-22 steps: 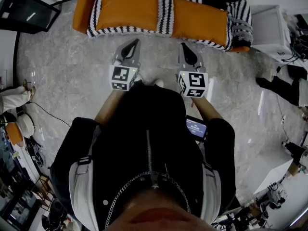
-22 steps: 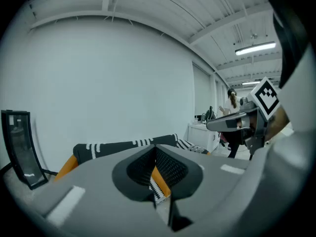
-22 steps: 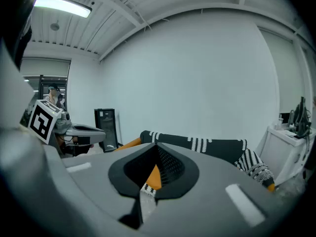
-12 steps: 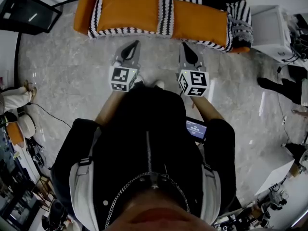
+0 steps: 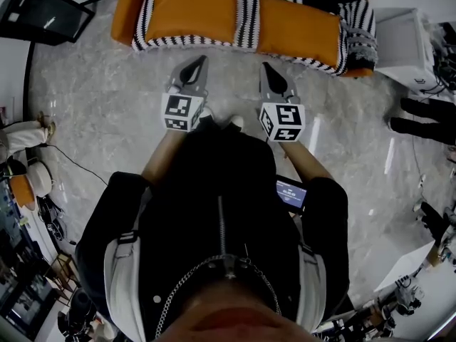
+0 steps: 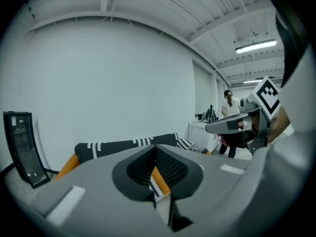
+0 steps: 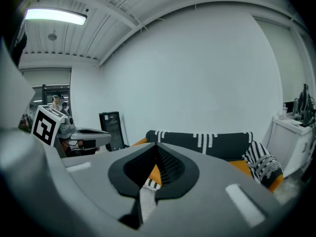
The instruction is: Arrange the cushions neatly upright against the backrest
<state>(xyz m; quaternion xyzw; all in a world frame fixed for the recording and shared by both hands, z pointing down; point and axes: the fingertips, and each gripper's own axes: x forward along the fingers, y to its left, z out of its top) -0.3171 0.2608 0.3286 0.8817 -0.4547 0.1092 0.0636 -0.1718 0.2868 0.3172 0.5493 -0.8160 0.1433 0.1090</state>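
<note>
My left gripper (image 5: 198, 66) was clenched on nothing, short of the sofa's (image 5: 125, 9) front edge. The left cushion (image 5: 194, 14) and right cushion (image 5: 299, 33) lay flat on its seat. They looked soft and light, best pinched at a corner. My right gripper (image 5: 268, 71) was clamped empty too. Open floor (image 5: 107, 105) gave room, and a white cabinet (image 5: 402, 45) crowded the sofa's right end.
</note>
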